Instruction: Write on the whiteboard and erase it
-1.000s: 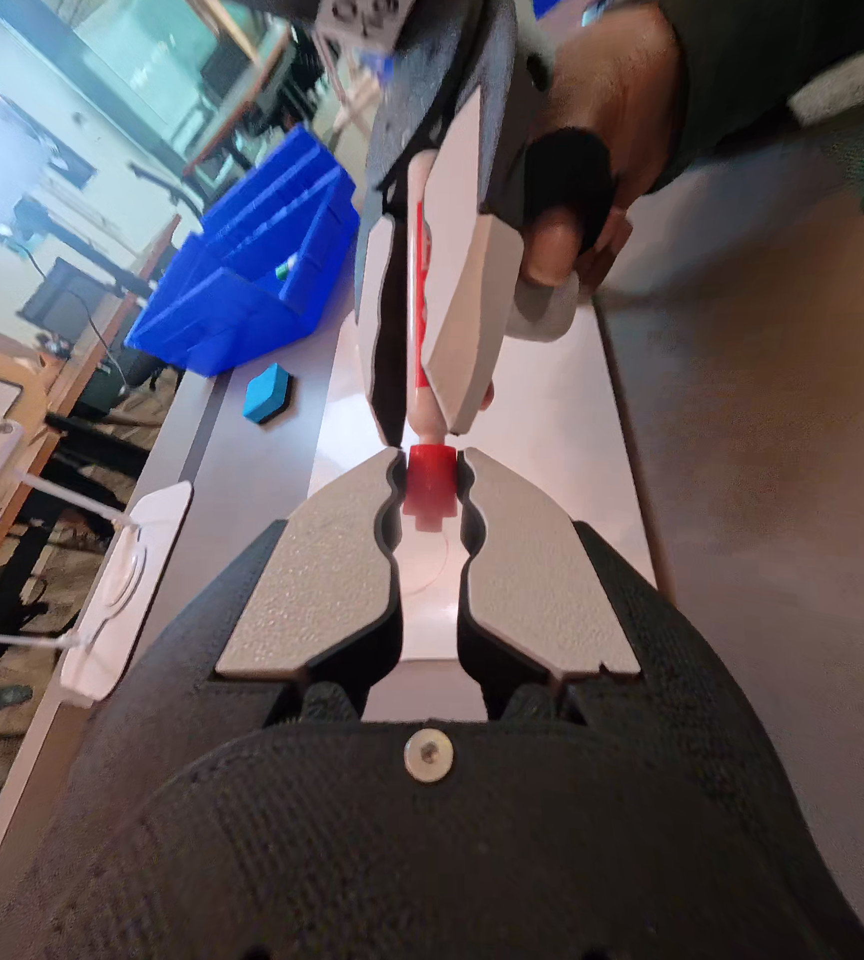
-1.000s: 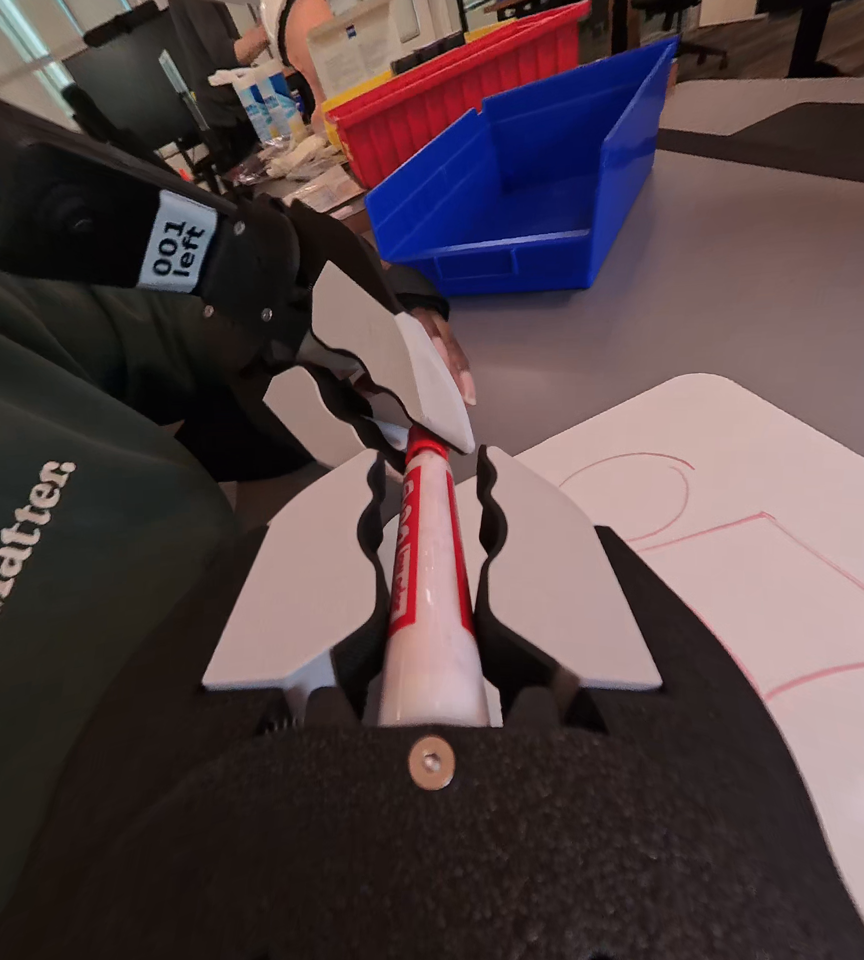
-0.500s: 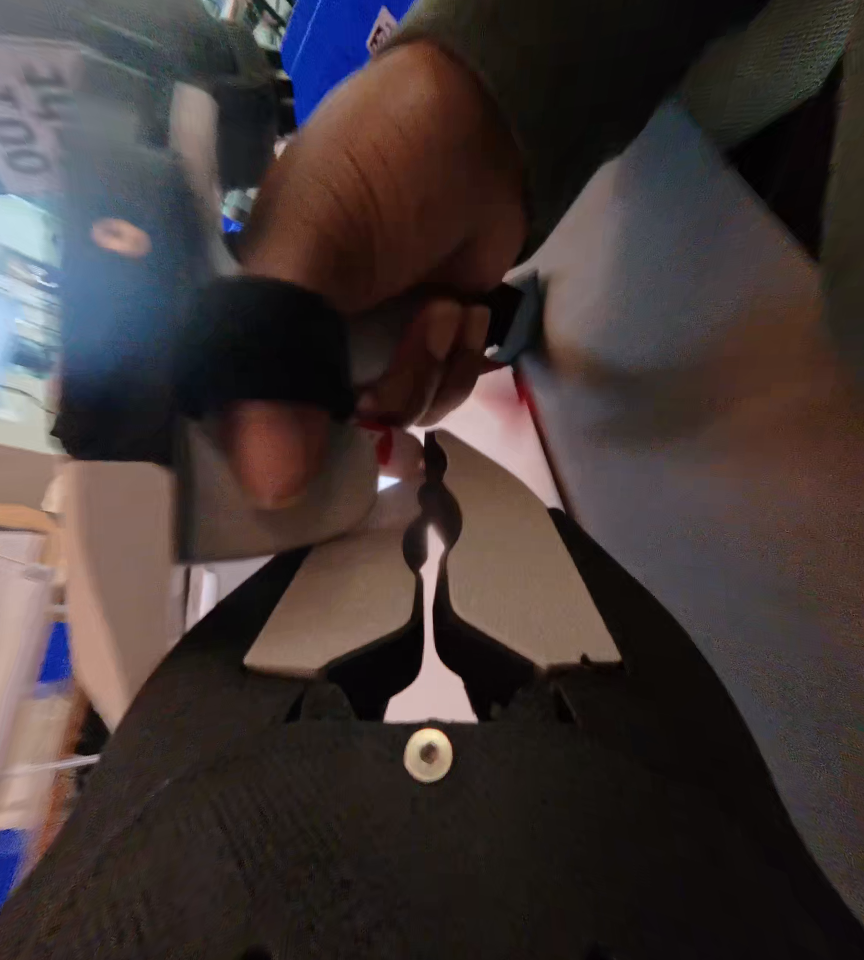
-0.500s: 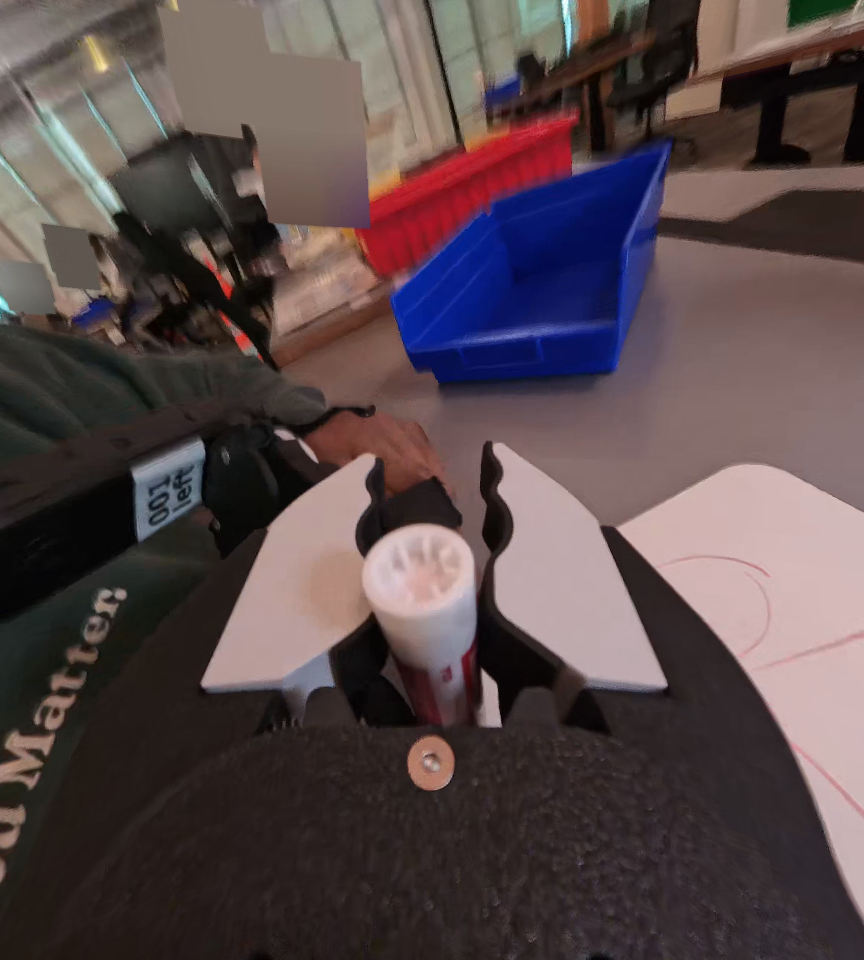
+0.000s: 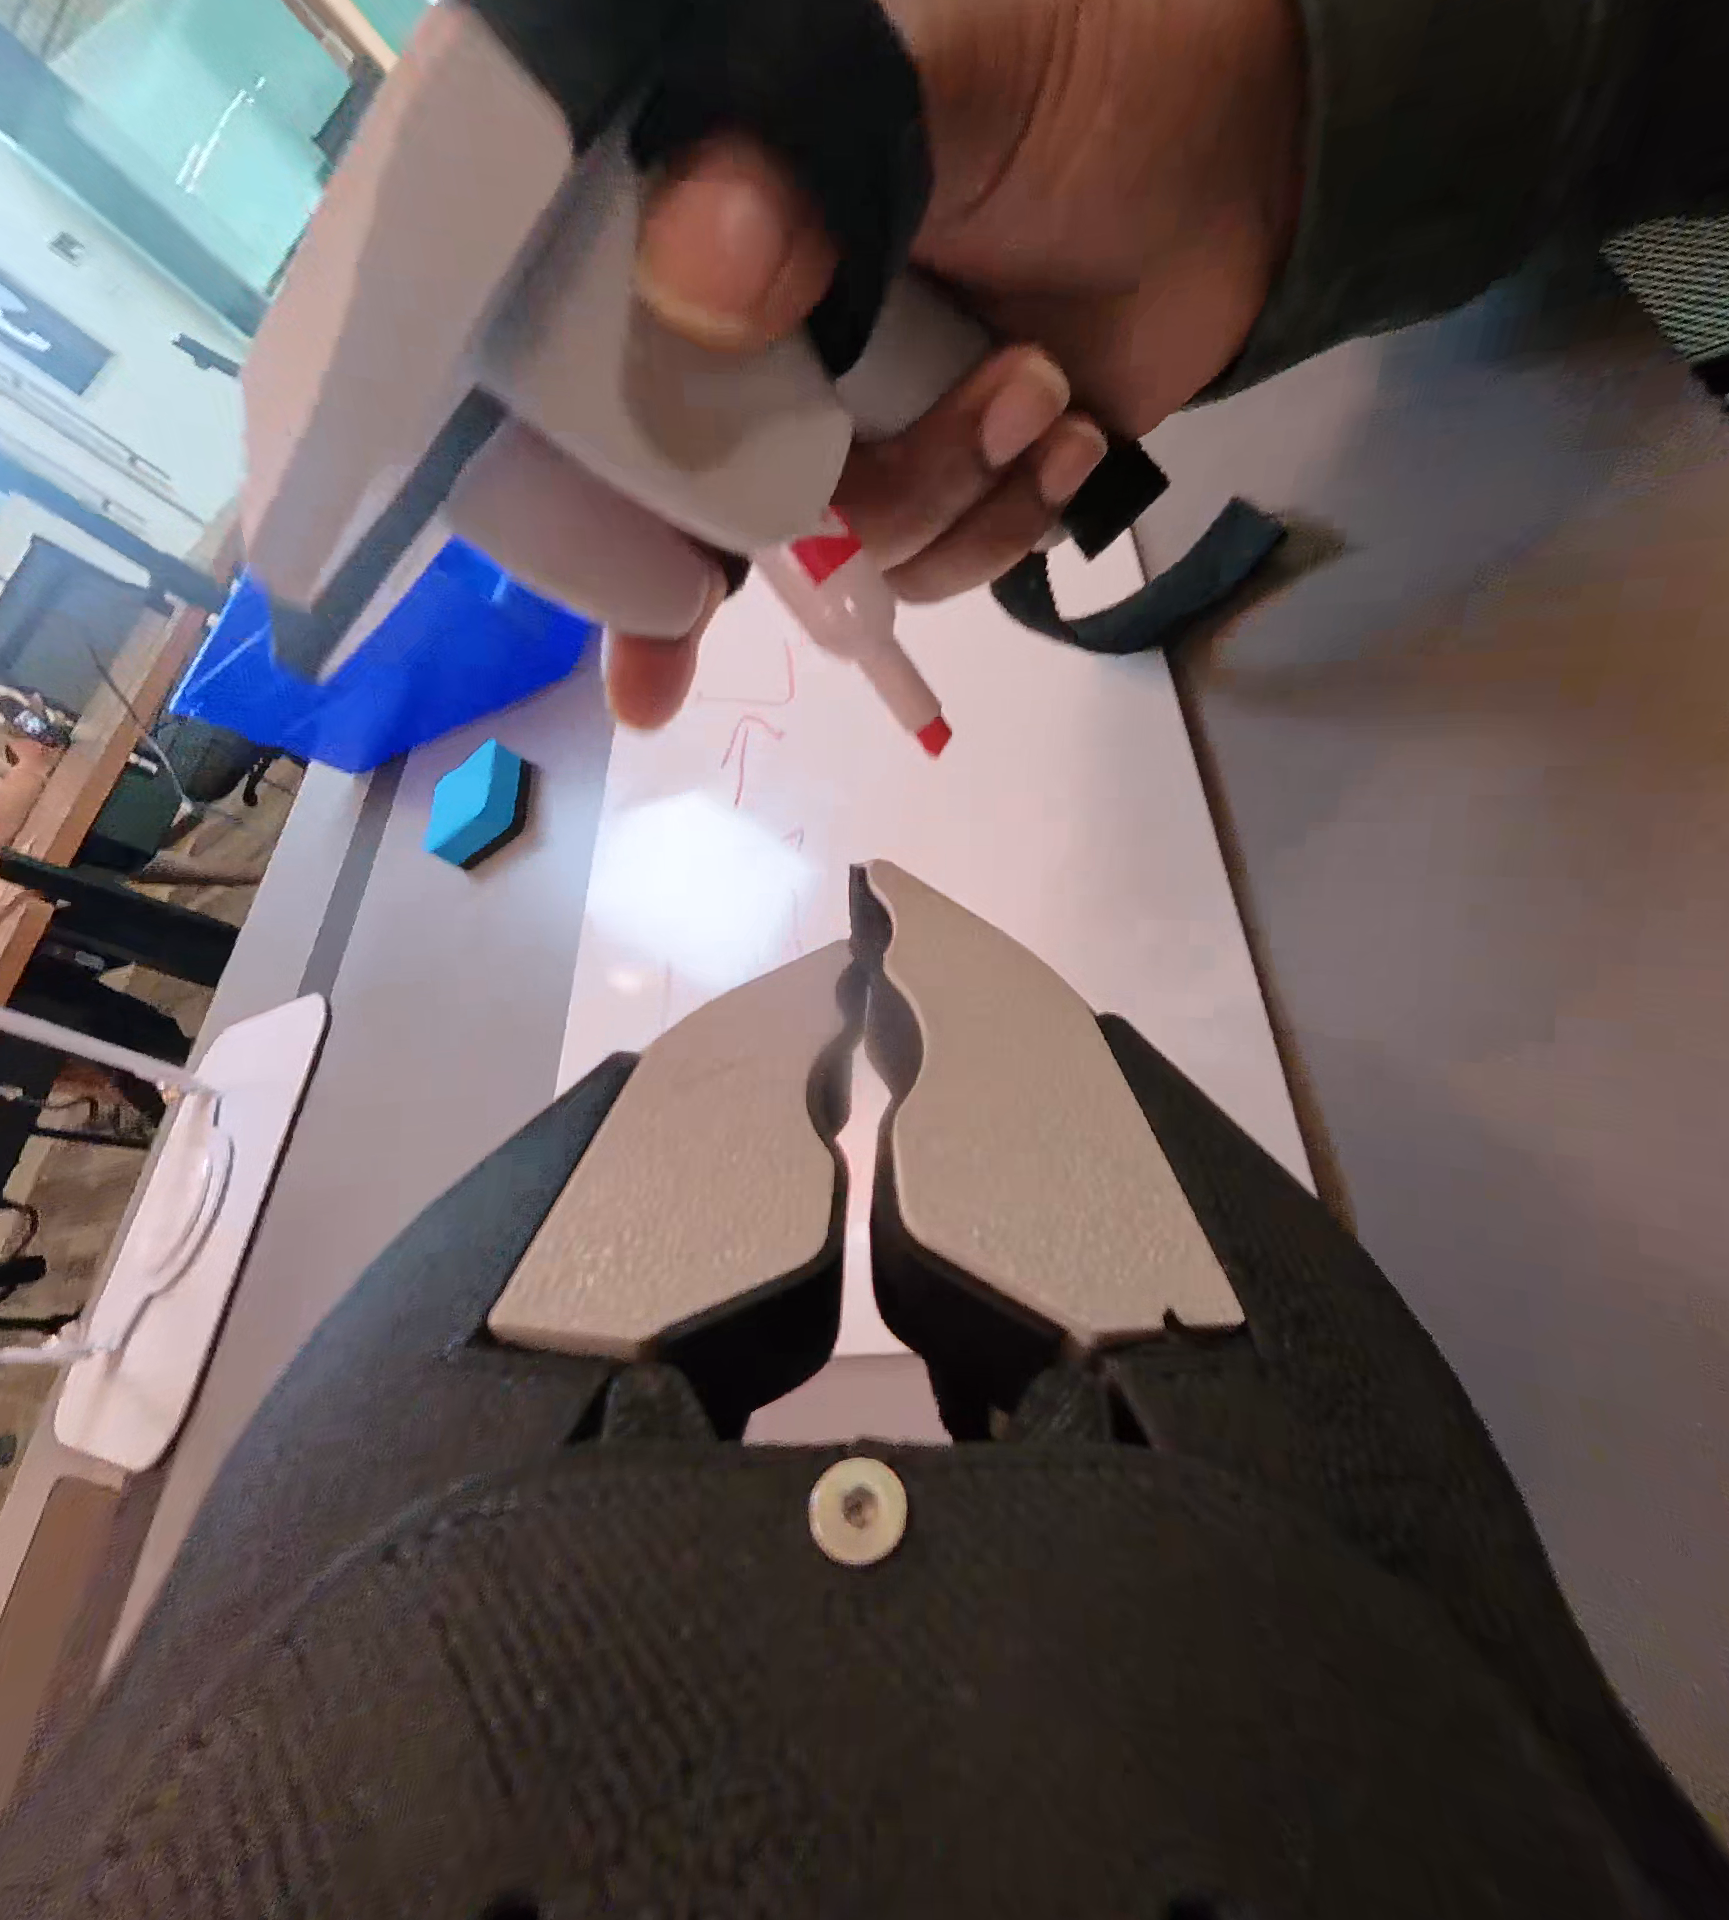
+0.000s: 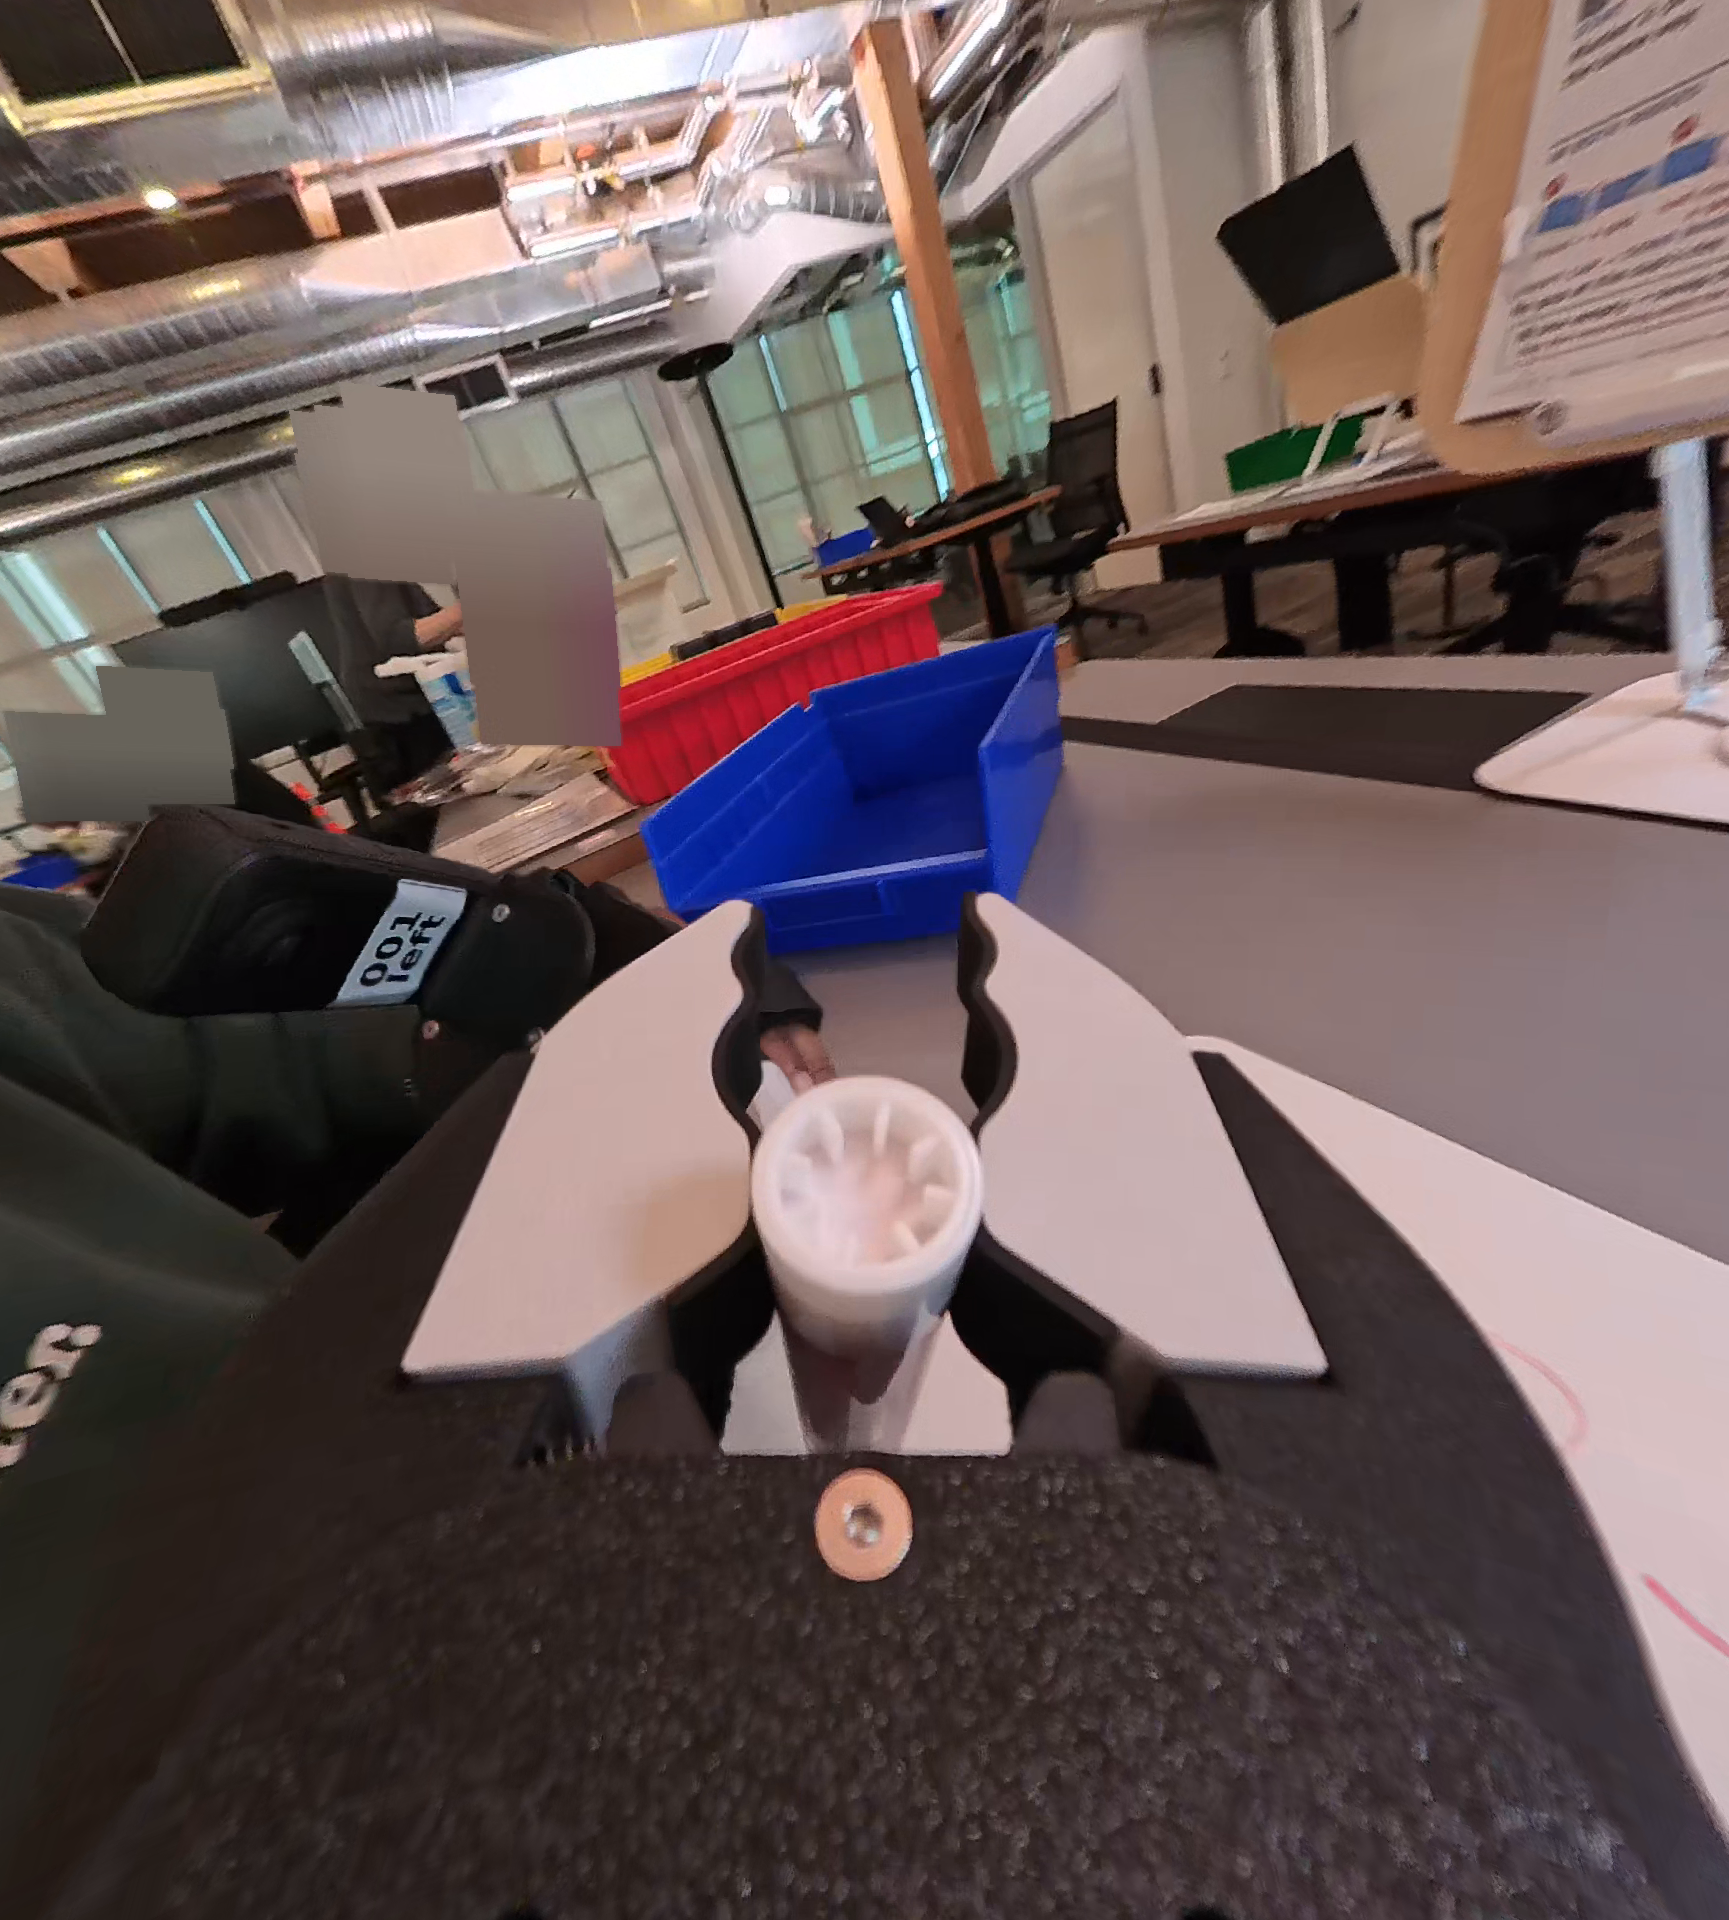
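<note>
While a second ago the left tongs [image 5: 865,935] were gripping the red cap on the marker's end, they are now sitting pressed together with nothing between them, hovering low over the whiteboard [image 5: 1078,831]. The cap is no longer showing in either view. The marker [image 5: 865,634] is now uncapped, its red tip bared and pointing down toward the board without touching it, above the faint red strokes [image 5: 756,727] already drawn there. The right tongs [image 6: 860,997] are clamping the white barrel deep between their fingers, near the base rather than at the tips; in the right wrist view the marker's hollow white back end [image 6: 865,1184] is facing the camera, whereas earlier the barrel was lying lengthwise pointing away toward the left tongs. That view is also looking up more, taking in the ceiling and the room. The blue eraser [image 5: 475,805] is lying on the grey desk [image 5: 1514,935] just left of the whiteboard, and the blue bin [image 6: 870,800] is standing beyond it, both where they were before. The person's hand [image 5: 1047,260] is wrapping the right tongs' handle close above the board.
</note>
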### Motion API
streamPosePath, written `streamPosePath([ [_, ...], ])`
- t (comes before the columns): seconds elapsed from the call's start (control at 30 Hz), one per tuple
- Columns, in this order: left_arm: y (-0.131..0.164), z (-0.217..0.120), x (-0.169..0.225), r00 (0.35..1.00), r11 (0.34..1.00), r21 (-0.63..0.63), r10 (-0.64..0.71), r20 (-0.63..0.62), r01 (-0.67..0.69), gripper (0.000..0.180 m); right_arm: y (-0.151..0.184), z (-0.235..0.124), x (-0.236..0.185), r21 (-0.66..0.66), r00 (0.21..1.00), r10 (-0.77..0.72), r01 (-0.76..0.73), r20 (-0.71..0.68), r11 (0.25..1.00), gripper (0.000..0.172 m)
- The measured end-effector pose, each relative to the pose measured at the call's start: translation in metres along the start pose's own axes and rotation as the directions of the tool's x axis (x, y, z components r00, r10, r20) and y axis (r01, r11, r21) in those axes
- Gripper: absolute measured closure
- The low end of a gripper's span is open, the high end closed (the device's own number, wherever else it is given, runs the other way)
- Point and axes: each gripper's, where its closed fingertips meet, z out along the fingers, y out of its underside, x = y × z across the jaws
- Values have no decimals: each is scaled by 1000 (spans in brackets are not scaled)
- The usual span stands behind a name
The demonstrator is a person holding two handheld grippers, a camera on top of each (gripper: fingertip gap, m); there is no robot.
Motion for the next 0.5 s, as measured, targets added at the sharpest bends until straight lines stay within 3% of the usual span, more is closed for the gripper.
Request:
streamPosePath([
  [0.17, 16, -8, -13, 983, 983, 22, -184, -3, 184, 180, 2, -13, 25, 60, 987, -85, 93, -135, 994, 135],
  [0.4, 15, -19, -23, 952, 950, 65, -306, -7, 306, 180, -7, -16, 14, 109, 987, -114, 126, -114, 986, 136],
  [0.5, 6, -23, -18, 940, 934, 102, -339, -47, 342, 180, -14, -15, 1, 190, 994, -91, 101, -63, 976, 136],
])
